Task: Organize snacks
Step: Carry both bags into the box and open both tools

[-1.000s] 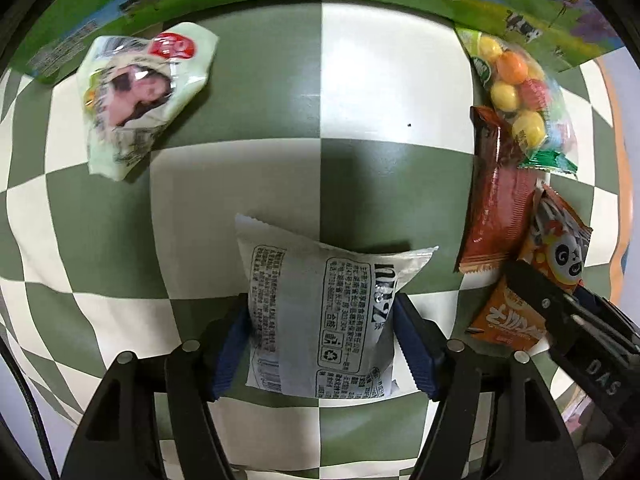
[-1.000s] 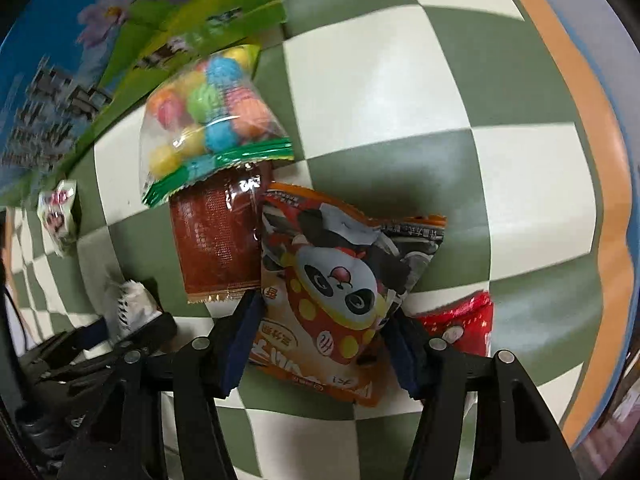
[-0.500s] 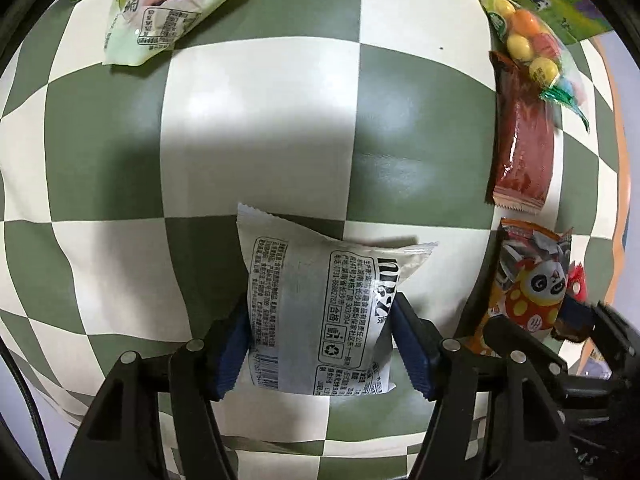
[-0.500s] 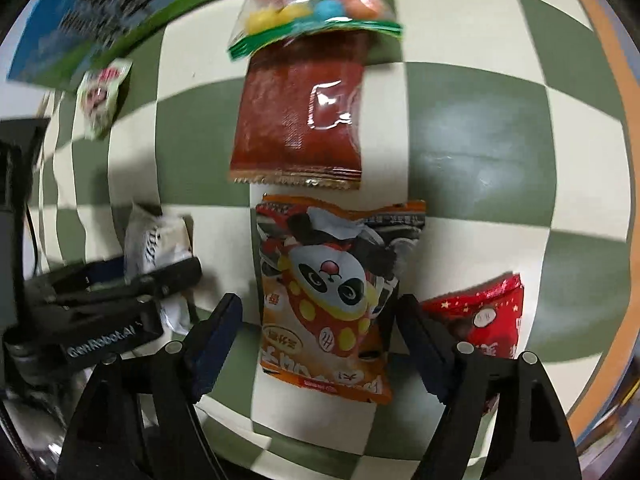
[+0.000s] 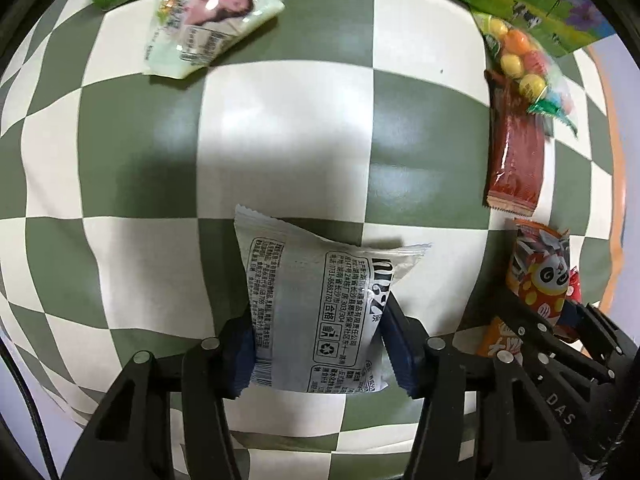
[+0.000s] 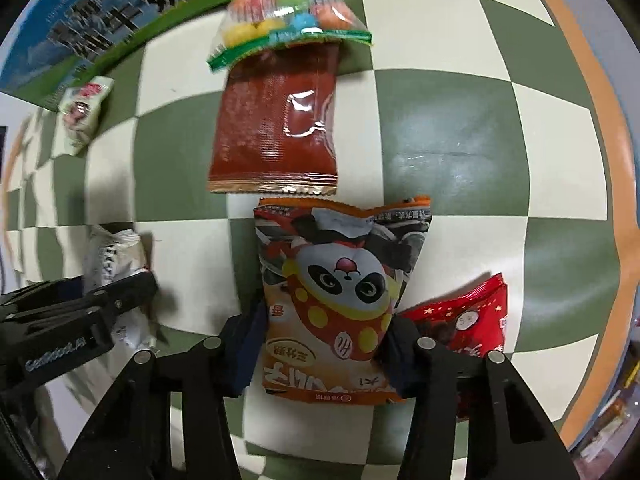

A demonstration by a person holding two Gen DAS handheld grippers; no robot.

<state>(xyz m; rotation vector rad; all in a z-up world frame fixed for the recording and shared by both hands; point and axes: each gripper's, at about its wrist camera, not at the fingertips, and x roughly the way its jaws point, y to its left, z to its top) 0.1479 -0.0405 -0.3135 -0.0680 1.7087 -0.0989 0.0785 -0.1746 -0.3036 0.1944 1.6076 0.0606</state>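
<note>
My left gripper (image 5: 318,344) is shut on a white-grey snack packet (image 5: 320,300) with black print, held over the green and cream checkered cloth (image 5: 280,132). My right gripper (image 6: 324,354) is shut on an orange panda snack bag (image 6: 340,292); this bag also shows in the left wrist view (image 5: 538,276). In line ahead of the panda bag lie a dark red packet (image 6: 276,132) and a clear bag of coloured candy balls (image 6: 280,20). A red starred packet (image 6: 468,320) lies right of the panda bag.
A pale green packet with a woman's picture (image 5: 208,20) lies at the far left. A printed blue-green carton (image 6: 100,32) borders the cloth's far edge. The orange table rim (image 6: 612,160) runs along the right. The left gripper shows in the right wrist view (image 6: 80,320).
The right gripper's jaws have closed in on the panda bag, which now lies just below the dark red packet. The left gripper keeps hold of the white packet and has shifted slightly.
</note>
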